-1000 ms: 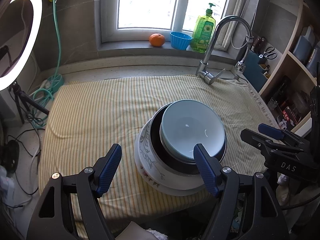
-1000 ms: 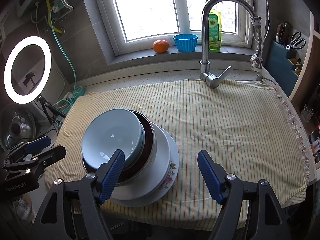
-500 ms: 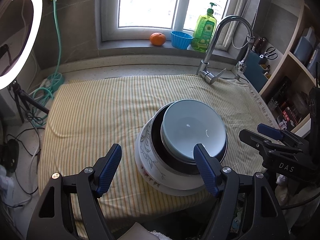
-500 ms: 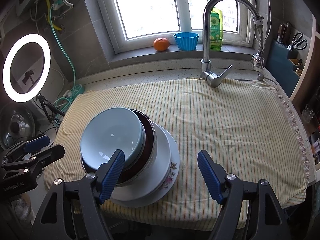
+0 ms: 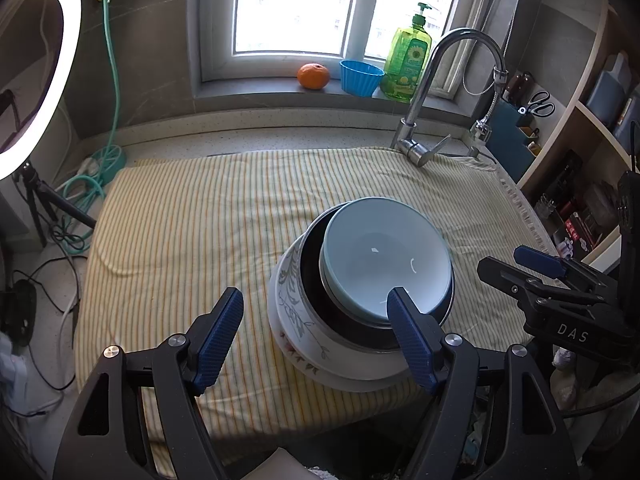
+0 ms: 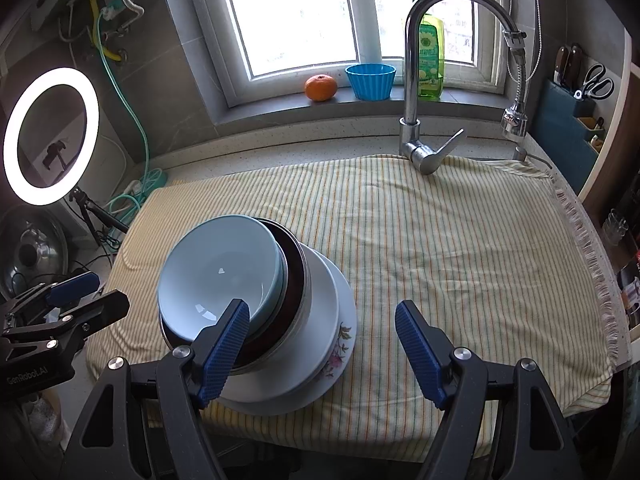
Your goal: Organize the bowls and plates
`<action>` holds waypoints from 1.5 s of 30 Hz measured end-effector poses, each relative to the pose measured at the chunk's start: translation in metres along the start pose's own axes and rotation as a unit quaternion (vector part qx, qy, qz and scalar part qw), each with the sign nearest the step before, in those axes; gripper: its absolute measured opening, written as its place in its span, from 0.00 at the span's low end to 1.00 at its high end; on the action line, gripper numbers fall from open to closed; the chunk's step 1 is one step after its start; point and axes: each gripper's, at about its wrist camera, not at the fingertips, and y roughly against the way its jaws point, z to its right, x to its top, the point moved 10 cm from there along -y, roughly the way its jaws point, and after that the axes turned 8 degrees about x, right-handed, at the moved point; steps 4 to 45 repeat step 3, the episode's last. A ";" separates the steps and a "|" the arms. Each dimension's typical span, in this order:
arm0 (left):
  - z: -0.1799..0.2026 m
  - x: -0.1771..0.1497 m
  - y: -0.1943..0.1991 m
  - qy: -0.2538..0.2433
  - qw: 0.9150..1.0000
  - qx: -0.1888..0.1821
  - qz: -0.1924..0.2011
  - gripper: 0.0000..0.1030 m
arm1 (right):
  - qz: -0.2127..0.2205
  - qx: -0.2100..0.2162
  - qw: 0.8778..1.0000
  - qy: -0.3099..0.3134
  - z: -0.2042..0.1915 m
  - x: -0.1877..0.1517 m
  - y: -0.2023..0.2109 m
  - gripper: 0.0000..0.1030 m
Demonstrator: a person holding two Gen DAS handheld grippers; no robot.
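One stack of dishes stands near the front edge of the striped cloth. A pale blue bowl (image 5: 384, 256) (image 6: 218, 268) sits on top, inside a dark metal-rimmed bowl (image 5: 320, 300) (image 6: 294, 280). Under them lie a white plate (image 6: 320, 312) and a flowered plate (image 5: 290, 308) (image 6: 344, 336). My left gripper (image 5: 316, 332) is open and empty, just in front of the stack, left of centre. My right gripper (image 6: 322, 344) is open and empty, in front of the stack's right side. Neither touches the dishes.
A yellow striped cloth (image 5: 192, 232) (image 6: 460, 240) covers the counter. A tap (image 5: 432, 92) (image 6: 416, 80) stands at the back. An orange (image 6: 320, 87), a blue cup (image 6: 370, 80) and a soap bottle (image 5: 408, 64) sit on the windowsill. A ring light (image 6: 50, 136) stands left, shelves right.
Both grippers have drifted back very slightly from the stack. The dishes have not moved and both grippers stay open.
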 end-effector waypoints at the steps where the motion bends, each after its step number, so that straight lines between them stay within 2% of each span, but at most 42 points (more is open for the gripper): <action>1: 0.000 0.001 0.000 0.000 1.000 0.000 0.001 0.72 | -0.001 0.000 1.000 0.000 0.000 0.000 0.000 0.70; 45: 0.000 0.001 0.000 0.000 1.000 0.001 0.002 0.72 | -0.002 0.000 1.000 0.000 0.001 0.000 -0.001 0.70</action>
